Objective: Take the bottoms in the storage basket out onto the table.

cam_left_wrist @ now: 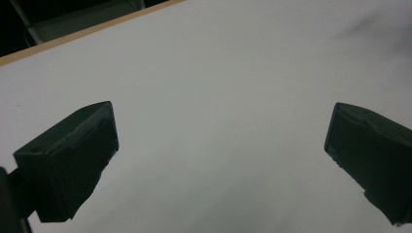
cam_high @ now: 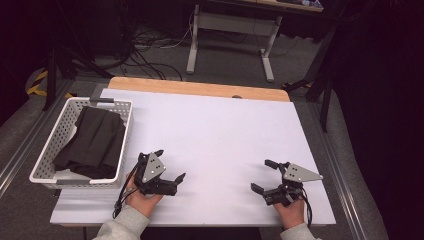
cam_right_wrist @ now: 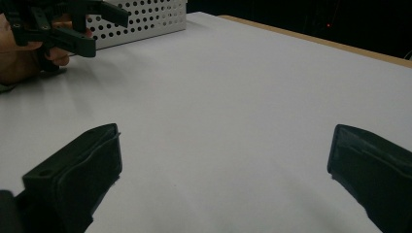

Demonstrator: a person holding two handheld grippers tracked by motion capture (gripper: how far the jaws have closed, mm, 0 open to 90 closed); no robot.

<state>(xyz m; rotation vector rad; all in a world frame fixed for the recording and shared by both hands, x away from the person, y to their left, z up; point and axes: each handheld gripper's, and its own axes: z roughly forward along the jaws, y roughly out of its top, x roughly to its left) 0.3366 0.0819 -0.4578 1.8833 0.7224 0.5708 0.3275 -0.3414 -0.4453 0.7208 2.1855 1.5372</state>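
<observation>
A: High view: the dark folded garment (cam_high: 97,142) lies inside the white perforated basket (cam_high: 50,142) at the left edge of the white table (cam_high: 220,130). The left gripper (cam_high: 171,165) rests on the table just beside the basket, jaws spread, nothing between them. The right gripper (cam_high: 265,176) sits well apart toward the near right corner, jaws likewise spread and empty.

B: Handling estimate?

A: Judged soft, limp and light; not fragile. Expect the layers to sag and unfold when lifted. Take hold at a folded edge near the top of the pile, pinching through several layers.

B: Left gripper view?

A: Both black jaws stand wide apart over bare table (cam_left_wrist: 218,97); no cloth between them.

B: Right gripper view?

A: Its own jaws are spread over the table (cam_right_wrist: 233,107). Farther off, the left gripper (cam_right_wrist: 107,31) is open in the person's hand (cam_right_wrist: 19,56), close to the basket wall (cam_right_wrist: 150,17). The garment's surface texture cannot be judged at this range.
</observation>
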